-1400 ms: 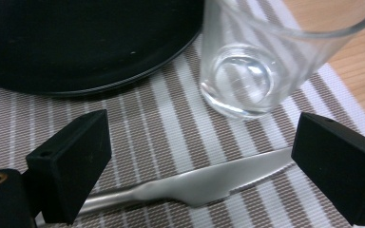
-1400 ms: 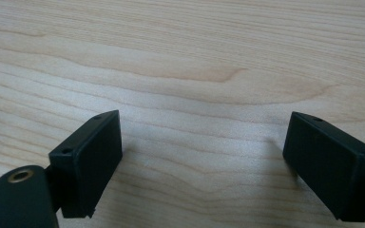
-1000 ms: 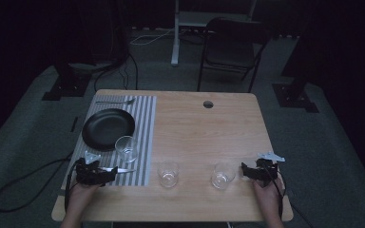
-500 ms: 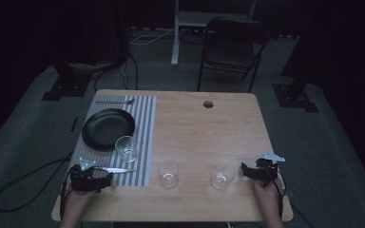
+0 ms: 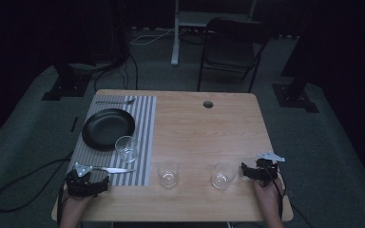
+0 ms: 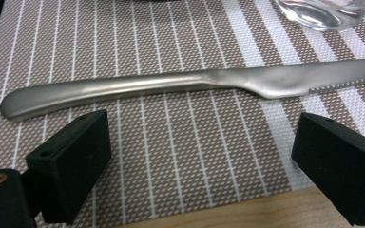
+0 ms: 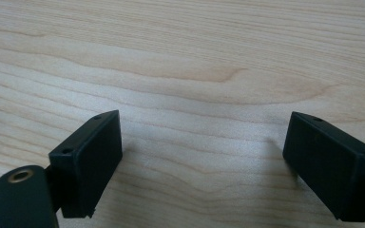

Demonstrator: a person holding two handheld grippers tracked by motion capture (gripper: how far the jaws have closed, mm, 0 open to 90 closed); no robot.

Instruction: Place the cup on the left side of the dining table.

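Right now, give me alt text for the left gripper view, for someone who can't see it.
A matte silver table knife lies flat across a brown-and-white striped woven placemat, just beyond the open left gripper with its two black fingers. A clear glass base sits at top right.

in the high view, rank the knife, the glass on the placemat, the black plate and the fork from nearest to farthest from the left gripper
From the left gripper:
1. Knife, lying on the placemat's near edge, just ahead of the open jaws.
2. Glass on the placemat, beyond the knife, slightly right.
3. Black plate, mid-placemat.
4. Fork, at the placemat's far edge.
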